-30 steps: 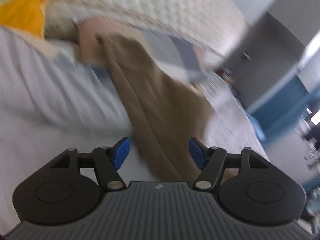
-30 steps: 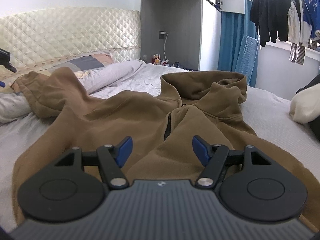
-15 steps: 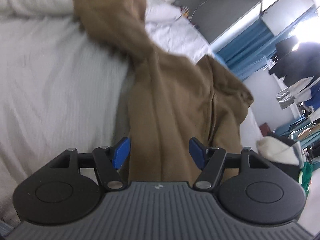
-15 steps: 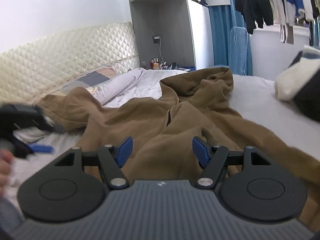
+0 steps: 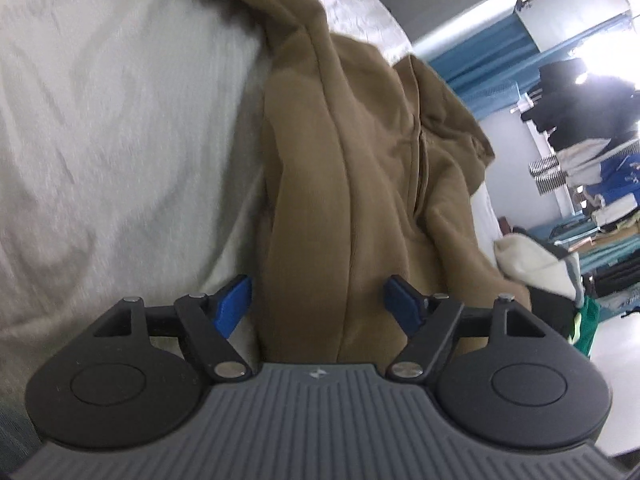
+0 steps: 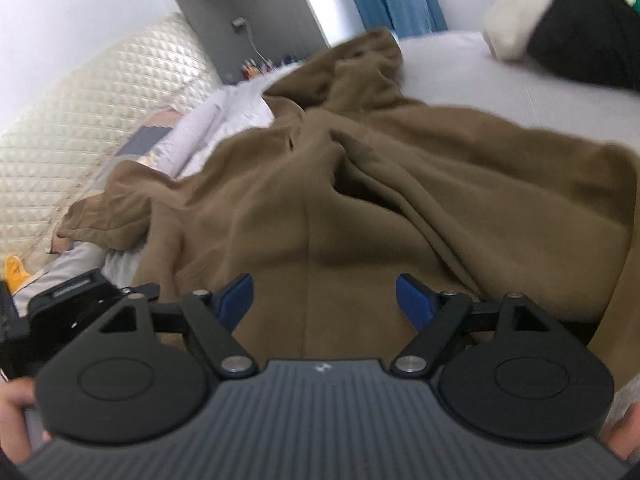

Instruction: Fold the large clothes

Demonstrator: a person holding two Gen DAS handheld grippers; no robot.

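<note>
Claws [image 5: 316, 304] [image 6: 324, 300] opening over hoodie [image 6: 360, 200]; bare sheet [image 5: 120, 120] alongside.

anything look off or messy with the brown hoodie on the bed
The brown hoodie lies rumpled rather than flat on the bed: the hood is bunched, and one sleeve trails toward the pillows. No damage shows.

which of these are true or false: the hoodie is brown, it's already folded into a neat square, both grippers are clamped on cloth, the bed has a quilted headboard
1. The hoodie is brown. True.
2. It is folded into a neat square. False: it lies spread and rumpled on the bed, hood and sleeve out.
3. Both grippers are clamped on cloth. False: the left gripper and right gripper are opening, fingers apart, pinching nothing.
4. The bed has a quilted headboard. True.
</note>
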